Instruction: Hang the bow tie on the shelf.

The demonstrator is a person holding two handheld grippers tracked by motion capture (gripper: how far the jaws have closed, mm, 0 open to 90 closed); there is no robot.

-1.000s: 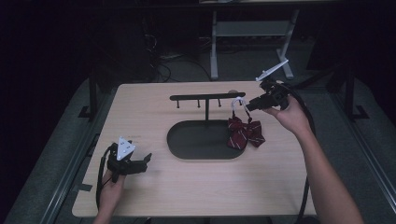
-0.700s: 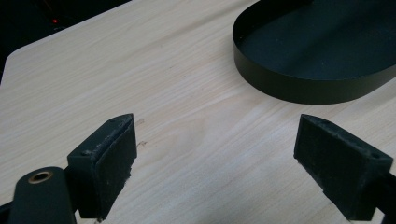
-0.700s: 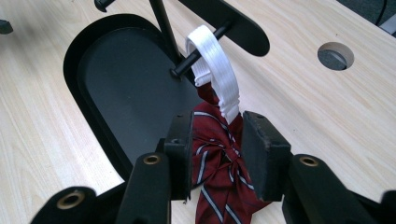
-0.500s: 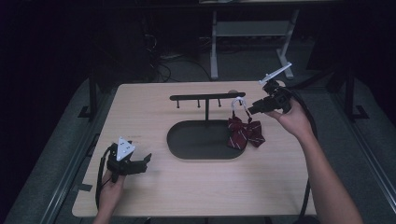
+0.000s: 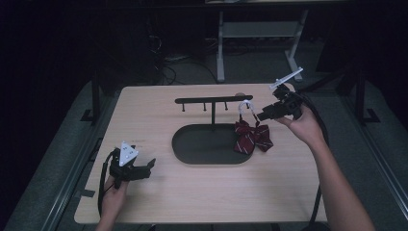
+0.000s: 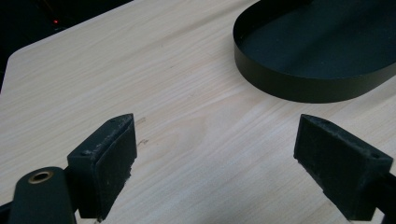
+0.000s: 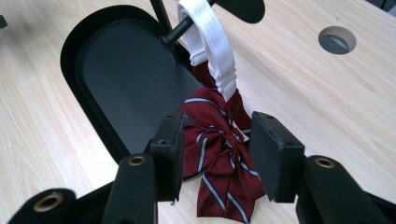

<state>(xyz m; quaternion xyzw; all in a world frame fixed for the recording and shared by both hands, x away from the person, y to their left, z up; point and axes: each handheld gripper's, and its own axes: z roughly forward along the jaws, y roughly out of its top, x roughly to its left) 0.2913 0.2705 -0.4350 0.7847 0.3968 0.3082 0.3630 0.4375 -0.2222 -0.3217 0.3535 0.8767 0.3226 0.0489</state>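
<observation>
Right claw (image 7: 215, 156) has just been opening, pads clear of the bow tie (image 7: 219, 154) that is hanging on the rack (image 5: 214, 101); left claw (image 6: 229, 163) is resting apart over the counter (image 6: 187, 116).

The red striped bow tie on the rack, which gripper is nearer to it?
Right. The right gripper hovers just beside the bow tie, its jaws open. The left gripper rests far off, near the table's front left corner.

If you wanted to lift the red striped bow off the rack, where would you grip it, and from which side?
I would probably grip the white loop just above the bow, coming from the rack's open right end, where the right gripper is. The loop hangs over the bar's tip and looks stiff, so it should slide off sideways; the fabric is floppy.
</observation>
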